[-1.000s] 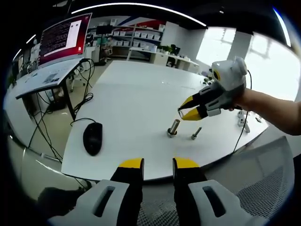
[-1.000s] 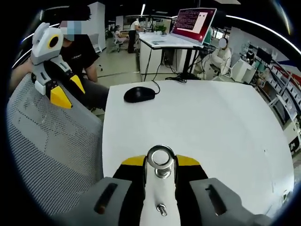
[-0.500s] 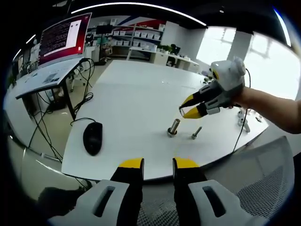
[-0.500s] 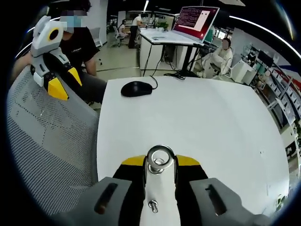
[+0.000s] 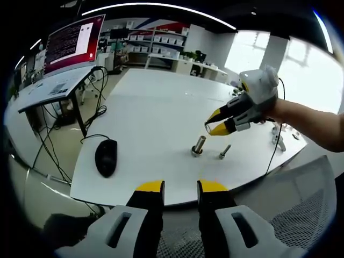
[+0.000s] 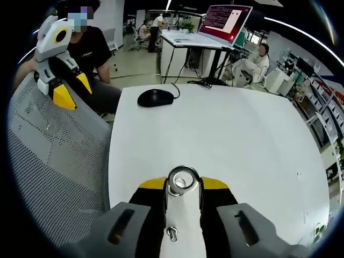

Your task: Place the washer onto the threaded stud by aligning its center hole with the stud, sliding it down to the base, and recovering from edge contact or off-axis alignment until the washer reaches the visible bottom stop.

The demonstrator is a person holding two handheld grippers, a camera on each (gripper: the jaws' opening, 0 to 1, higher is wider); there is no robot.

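Note:
The threaded stud [image 5: 199, 145] stands upright on the white table [image 5: 156, 113]. My right gripper [image 5: 210, 126] comes in from the right and hovers just above and right of the stud. It is shut on the metal washer [image 6: 183, 181], held upright at the yellow tips. In the left gripper view the washer [image 5: 206, 127] is a thin edge at those tips. My left gripper [image 5: 181, 187] stays off the table's near edge, open with nothing between its jaws. It also appears at the upper left of the right gripper view as the left gripper [image 6: 73, 90].
A loose bolt [image 5: 224, 152] lies right of the stud; a small bolt [image 6: 172, 233] shows in the gap between my right jaws. A black mouse [image 5: 106, 157] sits near the table's left corner. A mesh chair [image 6: 48, 156], a monitor [image 5: 72, 43] and a seated person [image 6: 91, 54] surround the table.
The right gripper has stayed nearly still above the stud, with the washer still held. The right gripper view has shifted slightly. The left gripper has not moved.

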